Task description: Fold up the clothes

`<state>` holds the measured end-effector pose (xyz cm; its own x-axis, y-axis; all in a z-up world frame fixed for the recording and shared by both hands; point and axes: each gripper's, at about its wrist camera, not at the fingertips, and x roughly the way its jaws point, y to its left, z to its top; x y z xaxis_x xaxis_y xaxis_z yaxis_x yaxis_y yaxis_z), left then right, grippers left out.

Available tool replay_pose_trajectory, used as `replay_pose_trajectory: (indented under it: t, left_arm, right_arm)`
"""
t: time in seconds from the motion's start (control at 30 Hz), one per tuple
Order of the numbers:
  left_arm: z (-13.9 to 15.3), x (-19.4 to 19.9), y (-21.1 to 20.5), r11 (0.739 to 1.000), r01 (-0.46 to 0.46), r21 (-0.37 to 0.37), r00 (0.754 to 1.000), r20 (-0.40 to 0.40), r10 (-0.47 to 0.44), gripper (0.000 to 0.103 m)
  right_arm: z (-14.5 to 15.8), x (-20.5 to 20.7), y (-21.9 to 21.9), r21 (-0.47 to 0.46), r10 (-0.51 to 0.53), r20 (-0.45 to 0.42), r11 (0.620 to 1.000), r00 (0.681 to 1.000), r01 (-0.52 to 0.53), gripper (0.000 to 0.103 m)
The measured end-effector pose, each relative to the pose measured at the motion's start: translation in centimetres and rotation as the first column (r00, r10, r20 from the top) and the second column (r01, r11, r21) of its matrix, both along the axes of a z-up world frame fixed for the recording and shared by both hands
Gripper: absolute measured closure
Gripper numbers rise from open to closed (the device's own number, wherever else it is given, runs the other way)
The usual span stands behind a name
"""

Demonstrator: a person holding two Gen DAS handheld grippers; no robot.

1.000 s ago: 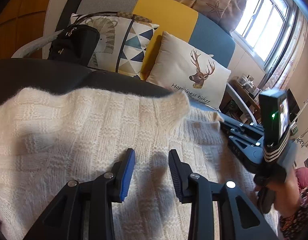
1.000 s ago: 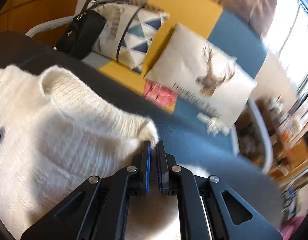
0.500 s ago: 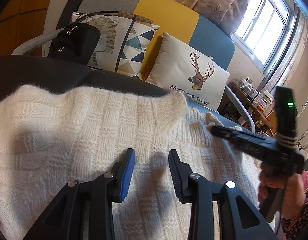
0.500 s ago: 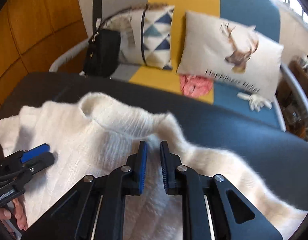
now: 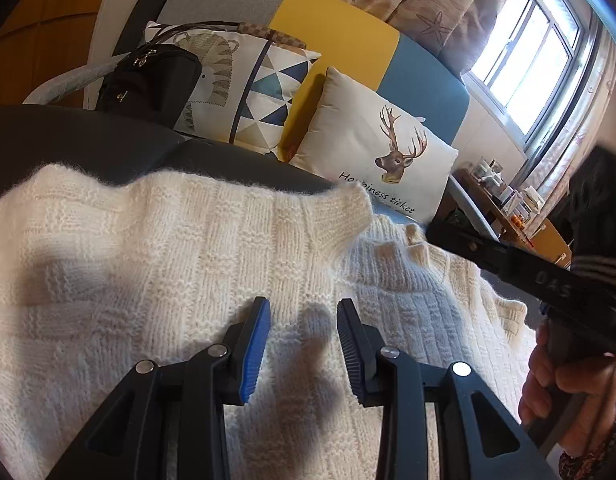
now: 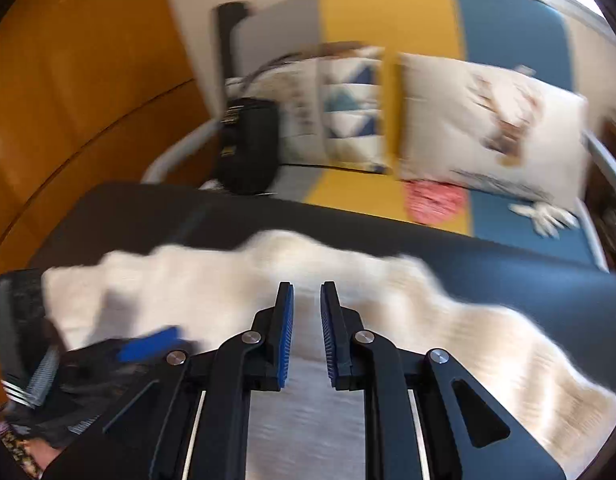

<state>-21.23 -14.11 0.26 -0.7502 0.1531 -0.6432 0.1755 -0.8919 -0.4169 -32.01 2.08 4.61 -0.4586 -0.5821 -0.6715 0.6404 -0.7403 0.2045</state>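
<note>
Sweater point(image 5: 156, 264), a cream knit one, lies spread on the dark surface point(image 5: 68, 136) in front of a sofa point(image 5: 340, 32) in grey, yellow and blue panels. One corner is folded over onto the body, its tip pointing toward the deer cushion point(image 5: 372, 148). The left gripper point(image 5: 302, 344) hovers over the knit, its jaws standing moderately wide with nothing between them. The right gripper point(image 6: 307, 332), blurred in its own view, has its jaws narrowly apart and empty above the sweater; a person's hand point(image 5: 564, 392) holds its handle. A black handbag point(image 5: 148, 80) and a triangle-patterned cushion point(image 5: 268, 92) sit on the sofa, with a pink cloth point(image 6: 434, 200) below the deer cushion.
</note>
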Motion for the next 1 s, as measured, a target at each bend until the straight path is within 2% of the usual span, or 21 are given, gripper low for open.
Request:
replay_pose_trajectory:
  t: [0.1,0.13,0.2,0.27,0.33,0.5,0.57,0.67,0.7,0.77,0.83,1.0]
  left_arm:
    - [-0.1,0.0,-0.1,1.000,0.000,0.007,1.000,-0.003,0.000,0.068]
    - [-0.1,0.0,-0.1,1.000,0.000,0.010,1.000,-0.004,0.000,0.068]
    - [-0.2,0.0,-0.2,1.000,0.000,0.015,1.000,-0.006,0.000,0.068]
    - [-0.3,0.0,-0.2,1.000,0.000,0.019,1.000,-0.008,0.000,0.068]
    - [-0.3,0.1,-0.3,1.000,0.000,0.023,1.000,-0.010,0.001,0.068]
    - [-0.4,0.2,-0.4,0.999,0.000,0.037,1.000,-0.015,0.001,0.068]
    - [-0.4,0.2,-0.4,0.999,0.000,0.040,1.000,-0.016,0.000,0.068]
    - [-0.4,0.2,-0.4,0.999,0.000,0.041,1.000,-0.016,0.000,0.068]
    - [-0.4,0.2,-0.4,0.999,0.000,0.040,1.000,-0.015,0.000,0.068]
    - [-0.3,0.2,-0.3,0.999,-0.001,0.034,1.000,-0.014,0.001,0.068]
    - [-0.3,0.2,-0.2,1.000,-0.001,0.025,1.000,-0.012,0.002,0.068]
    - [0.0,0.1,0.3,1.000,-0.004,-0.021,1.000,0.001,0.004,0.068]
  right_arm:
    - [0.6,0.5,-3.9,0.026,0.108,-0.007,0.994,0.994,-0.107,0.088]
    - [0.2,0.3,-5.1,0.070,0.114,0.004,0.991,0.993,-0.114,0.088]
    - [-0.9,-0.2,-7.2,0.161,0.102,0.030,0.981,0.994,-0.105,0.090]
    - [-2.4,-1.4,-7.8,0.209,0.051,0.059,0.976,0.997,-0.062,0.092]
    - [-3.1,-2.5,-7.9,0.161,0.021,0.083,0.986,0.996,-0.034,0.096]
    - [-4.1,-2.6,-8.7,0.131,0.031,0.051,0.991,0.998,-0.038,0.096]
    - [-3.4,-2.8,-7.8,0.099,0.024,0.093,0.995,0.995,-0.033,0.093]
    - [-0.9,-1.5,-3.4,-0.044,-0.041,0.065,0.998,0.997,0.044,0.090]
    - [-0.3,-0.7,-1.5,-0.040,-0.095,0.035,0.995,0.995,0.097,0.089]
    - [0.2,-0.1,1.3,0.041,-0.198,-0.004,0.979,0.980,0.198,0.089]
    - [-0.3,0.1,3.7,0.068,-0.243,0.008,0.968,0.970,0.242,0.089]
    - [-2.2,-0.5,4.2,0.098,-0.217,0.055,0.973,0.975,0.211,0.089]
